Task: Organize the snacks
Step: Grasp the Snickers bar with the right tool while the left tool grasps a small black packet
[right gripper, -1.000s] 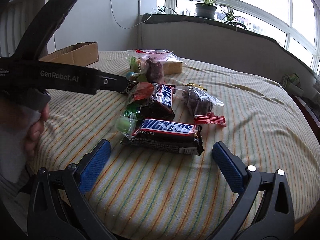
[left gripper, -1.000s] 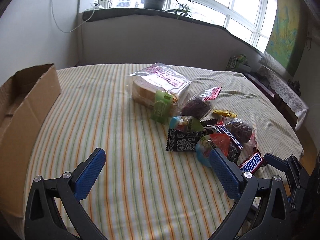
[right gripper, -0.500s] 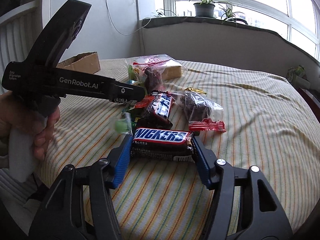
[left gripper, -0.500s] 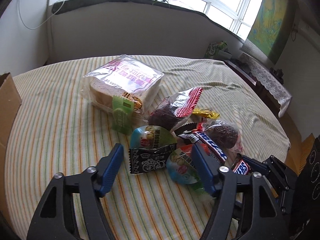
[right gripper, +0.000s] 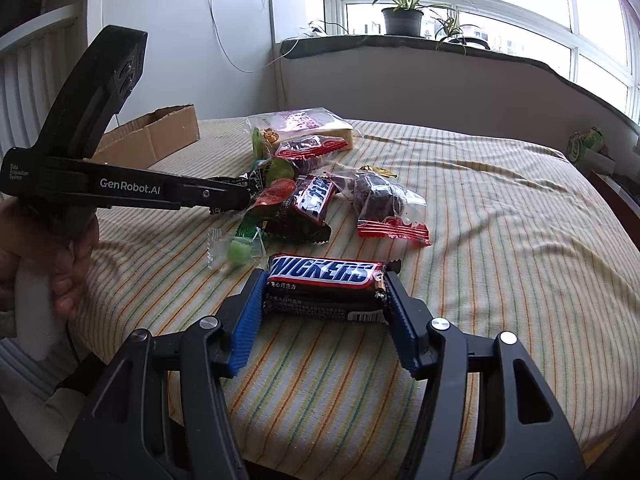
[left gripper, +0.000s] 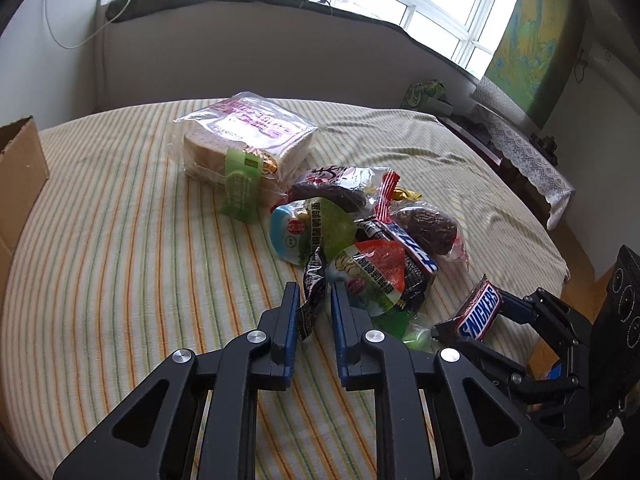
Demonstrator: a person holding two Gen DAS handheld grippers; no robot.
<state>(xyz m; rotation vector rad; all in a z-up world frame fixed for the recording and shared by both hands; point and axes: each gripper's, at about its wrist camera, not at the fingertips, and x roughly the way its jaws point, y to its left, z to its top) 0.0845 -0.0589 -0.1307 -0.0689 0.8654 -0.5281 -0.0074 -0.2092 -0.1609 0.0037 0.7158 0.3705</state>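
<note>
**Op:** While both of my tools are clamped, nothing has gone anywhere yet. My right gripper (right gripper: 324, 300) has its blue pads pressed on the two ends of the Snickers bar (right gripper: 324, 276), which sits near the front edge of the striped cloth (right gripper: 500, 264), just apart from the heap.

**Spotter:** And your left?

**Op:** My left gripper (left gripper: 314, 304) is pinched on the black patterned packet (left gripper: 314, 286) at the near side of the snack pile (left gripper: 360, 236). Whether either item is lifted off the cloth, I can't tell.

**Spotter:** So what's sorted?

**Op:** By my reading, nothing. Jelly cups, a second chocolate bar (right gripper: 314, 196), two clear-wrapped dark cakes, a gold-wrapped sweet and a small green candy (right gripper: 240, 250) lie bunched together. Behind them sits the bagged bread (left gripper: 244, 136), with a green packet (left gripper: 240, 184) leaning against it.

**Spotter:** Where do they go?

**Op:** I'd guess the cardboard box (right gripper: 160, 136) on the left, well apart from the pile. Its inside is hidden from both cameras, so I can't say what it holds. We're at the start: two pieces gripped, the rest waiting.
</note>
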